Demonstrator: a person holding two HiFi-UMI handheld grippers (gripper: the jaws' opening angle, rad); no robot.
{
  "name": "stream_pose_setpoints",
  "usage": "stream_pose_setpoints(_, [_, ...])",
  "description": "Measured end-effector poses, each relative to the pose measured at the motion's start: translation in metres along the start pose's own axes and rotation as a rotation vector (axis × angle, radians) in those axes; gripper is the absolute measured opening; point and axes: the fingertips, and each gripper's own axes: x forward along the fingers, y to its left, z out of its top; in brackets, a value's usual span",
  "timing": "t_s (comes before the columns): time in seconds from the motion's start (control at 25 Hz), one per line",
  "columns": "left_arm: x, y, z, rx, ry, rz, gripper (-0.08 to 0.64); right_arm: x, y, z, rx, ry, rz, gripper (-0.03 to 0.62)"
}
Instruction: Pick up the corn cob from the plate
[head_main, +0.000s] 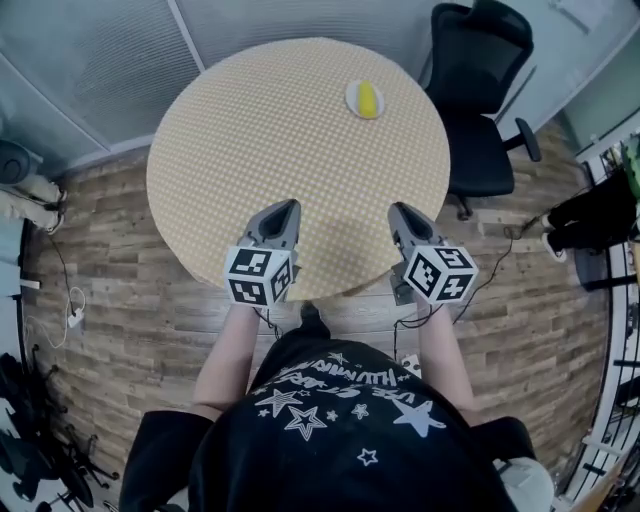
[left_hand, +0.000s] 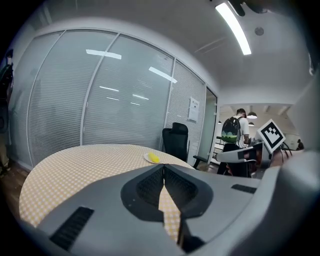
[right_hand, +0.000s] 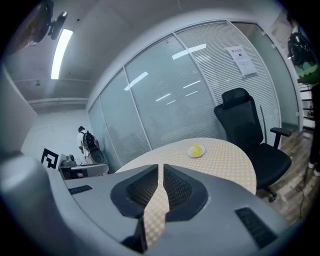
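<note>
Yellow corn cob (head_main: 368, 99) is lying on its plate (head_main: 350, 97) well ahead of my clenched, empty jaws, pointing lengthwise away, nearer my right gripper (head_main: 402, 213) than my left gripper (head_main: 286, 208).

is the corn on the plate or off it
On it: the corn lies on the plate at the table's far side, nothing touching it.

No wording reads clearly: the shirt print (head_main: 330, 385) at lower centre is upside-down lettering (too distorted), and the wall notice (left_hand: 193, 109) is too small.
</note>
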Motion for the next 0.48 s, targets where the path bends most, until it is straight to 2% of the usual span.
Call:
stream_pose_setpoints(0.16, [0.011,0.038,0.005,-0.017,0.007,-0.004,0.009,0.037,0.012,0.007,0.003,0.011,-0.008,0.044])
stream_pose_setpoints(0.48, [0.031,0.079,0.016,-0.008,0.005,-0.038,0.008,0.07,0.008,0.008,0.011,0.047,-0.066,0.044])
